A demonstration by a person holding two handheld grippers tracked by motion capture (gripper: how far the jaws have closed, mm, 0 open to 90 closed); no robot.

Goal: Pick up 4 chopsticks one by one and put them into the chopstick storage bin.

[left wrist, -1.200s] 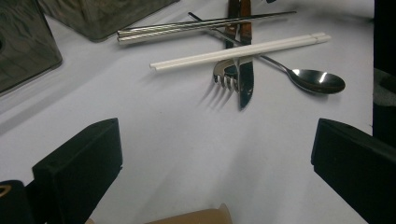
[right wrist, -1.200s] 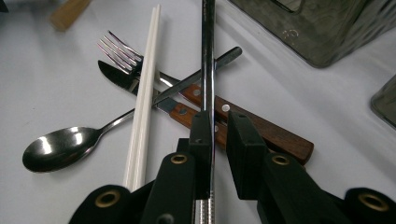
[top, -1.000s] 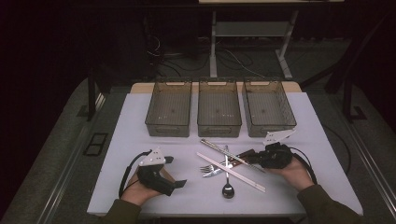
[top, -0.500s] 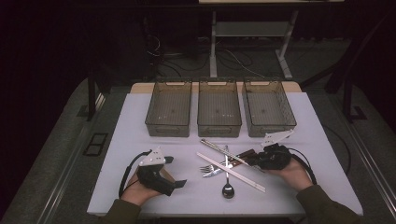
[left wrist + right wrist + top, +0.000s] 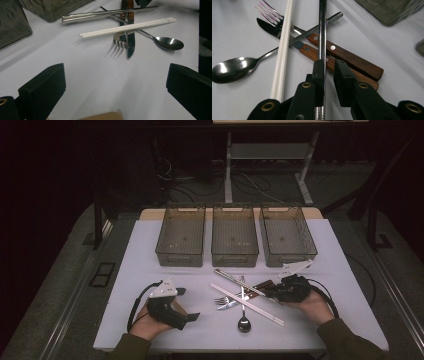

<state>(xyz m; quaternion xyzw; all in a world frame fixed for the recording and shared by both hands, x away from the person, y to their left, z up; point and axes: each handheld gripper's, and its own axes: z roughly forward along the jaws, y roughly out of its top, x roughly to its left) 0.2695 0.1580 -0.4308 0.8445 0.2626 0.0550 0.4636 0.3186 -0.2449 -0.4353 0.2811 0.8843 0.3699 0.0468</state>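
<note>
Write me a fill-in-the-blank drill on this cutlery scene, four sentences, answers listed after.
1. Behind the cutlery stand ___ bins.
2. The right gripper has its jaws around the metal ___.
3. The white chopsticks lie across the fork and the ___.
4. The left gripper has its jaws ___, with nothing between them.

Missing words: three; chopsticks; knife; open
</note>
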